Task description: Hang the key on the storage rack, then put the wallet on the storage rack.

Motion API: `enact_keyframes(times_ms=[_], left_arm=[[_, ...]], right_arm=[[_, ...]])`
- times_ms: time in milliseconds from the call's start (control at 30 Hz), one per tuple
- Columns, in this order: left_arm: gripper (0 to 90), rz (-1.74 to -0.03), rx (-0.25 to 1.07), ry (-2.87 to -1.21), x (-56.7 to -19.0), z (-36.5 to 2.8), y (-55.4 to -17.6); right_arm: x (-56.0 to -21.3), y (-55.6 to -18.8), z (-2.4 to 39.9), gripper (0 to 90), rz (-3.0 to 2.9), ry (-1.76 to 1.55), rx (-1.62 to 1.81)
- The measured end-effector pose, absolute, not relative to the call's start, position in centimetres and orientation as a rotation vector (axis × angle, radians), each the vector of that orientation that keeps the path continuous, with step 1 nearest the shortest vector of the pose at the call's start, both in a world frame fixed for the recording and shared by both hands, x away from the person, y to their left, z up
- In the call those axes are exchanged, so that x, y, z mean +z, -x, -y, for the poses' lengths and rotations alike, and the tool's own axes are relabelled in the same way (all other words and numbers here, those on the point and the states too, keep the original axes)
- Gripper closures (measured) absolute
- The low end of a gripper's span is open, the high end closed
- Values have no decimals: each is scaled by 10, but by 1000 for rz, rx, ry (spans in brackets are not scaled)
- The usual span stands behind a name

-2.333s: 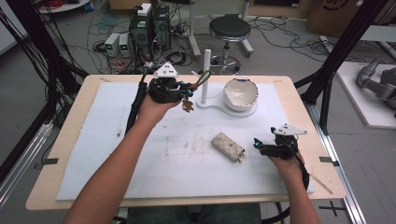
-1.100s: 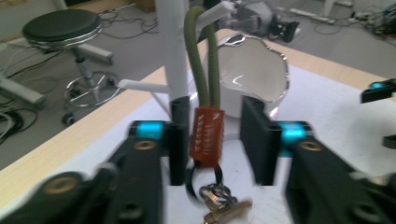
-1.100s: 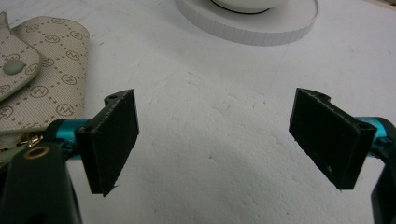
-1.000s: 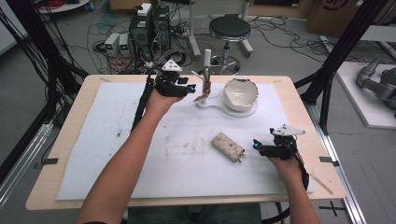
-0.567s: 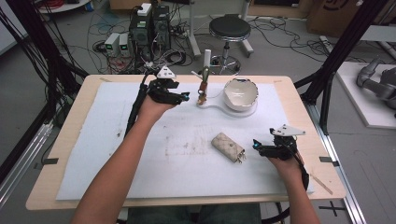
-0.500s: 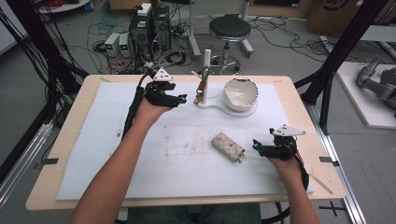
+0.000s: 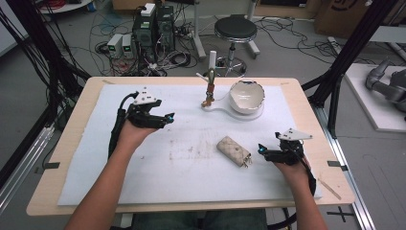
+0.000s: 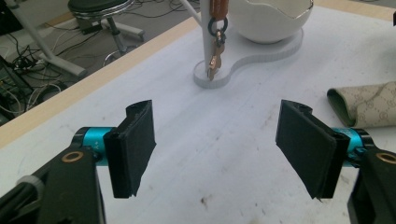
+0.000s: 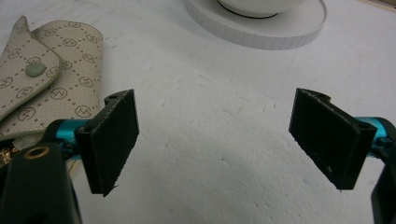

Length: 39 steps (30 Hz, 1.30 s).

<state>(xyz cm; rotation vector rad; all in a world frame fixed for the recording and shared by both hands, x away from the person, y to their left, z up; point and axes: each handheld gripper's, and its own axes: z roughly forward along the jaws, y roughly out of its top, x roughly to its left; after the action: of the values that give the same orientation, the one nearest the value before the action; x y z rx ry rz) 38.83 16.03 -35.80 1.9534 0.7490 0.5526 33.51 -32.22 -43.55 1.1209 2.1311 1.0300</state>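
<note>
While both jaws are held apart, each hand-held gripper (image 7: 168, 117) (image 7: 261, 149) is seen empty; a pouch (image 7: 233, 151) lies between.

Left gripper (image 7: 168, 116), held at far left on an outstretched forearm, jaws spread wide with nothing between them. Right gripper (image 7: 261, 149), held near right in the person's hand, jaws likewise wide apart and empty.

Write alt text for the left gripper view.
The left gripper is open and empty over a white mat. Beyond it a key hangs on a white stand beside a white bowl; a patterned pouch lies at right.
</note>
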Motion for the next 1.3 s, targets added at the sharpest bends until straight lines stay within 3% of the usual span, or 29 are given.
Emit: enact_keyframes(times_ms=[500,1300], left_arm=[[238,-798,588,-1871,-376,-216,-345],[217,-853,632,-1850,-399,-242,-344]], right_arm=[[-435,-334,323,162,-2130,-1113,1031],[-430,-326,312,161,-2148,-1085,1058]])
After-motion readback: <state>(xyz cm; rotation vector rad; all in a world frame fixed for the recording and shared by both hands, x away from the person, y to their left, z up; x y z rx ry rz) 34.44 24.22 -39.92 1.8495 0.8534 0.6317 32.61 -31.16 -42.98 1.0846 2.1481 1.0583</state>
